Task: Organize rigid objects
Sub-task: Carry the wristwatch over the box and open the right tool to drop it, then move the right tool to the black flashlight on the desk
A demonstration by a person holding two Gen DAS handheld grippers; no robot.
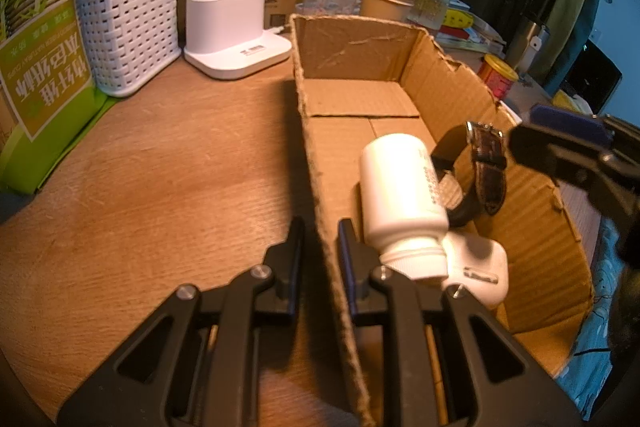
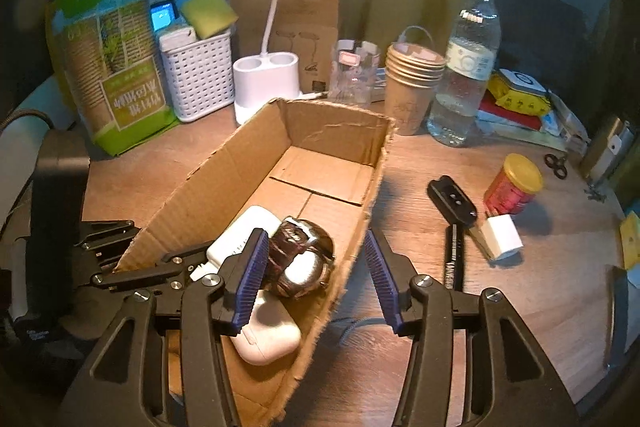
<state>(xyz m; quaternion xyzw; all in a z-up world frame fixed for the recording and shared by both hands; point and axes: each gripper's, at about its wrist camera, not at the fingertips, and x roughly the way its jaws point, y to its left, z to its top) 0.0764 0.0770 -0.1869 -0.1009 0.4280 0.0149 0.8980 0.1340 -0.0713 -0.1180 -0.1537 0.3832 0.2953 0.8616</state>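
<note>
An open cardboard box (image 1: 356,43) (image 2: 332,131) lies on the wooden desk. In it are a white pill bottle (image 1: 400,187) (image 2: 244,235) on its side, a watch with a brown leather strap (image 1: 484,167) (image 2: 300,255) and a white earbuds case (image 1: 480,271) (image 2: 268,335). My left gripper (image 1: 320,231) is shut on the box's left wall. My right gripper (image 2: 316,259) stands open astride the box's right wall, one blue pad inside beside the watch, the other outside. The pads touch nothing. In the left wrist view the right gripper (image 1: 532,131) shows at the box's right rim.
Right of the box lie a black car key (image 2: 452,201), a black pen (image 2: 454,259), a small white block (image 2: 502,237) and a red jar with a yellow lid (image 2: 514,183). Behind stand a white basket (image 1: 128,27), a lamp base (image 1: 236,31), paper cups (image 2: 412,87) and a water bottle (image 2: 468,67).
</note>
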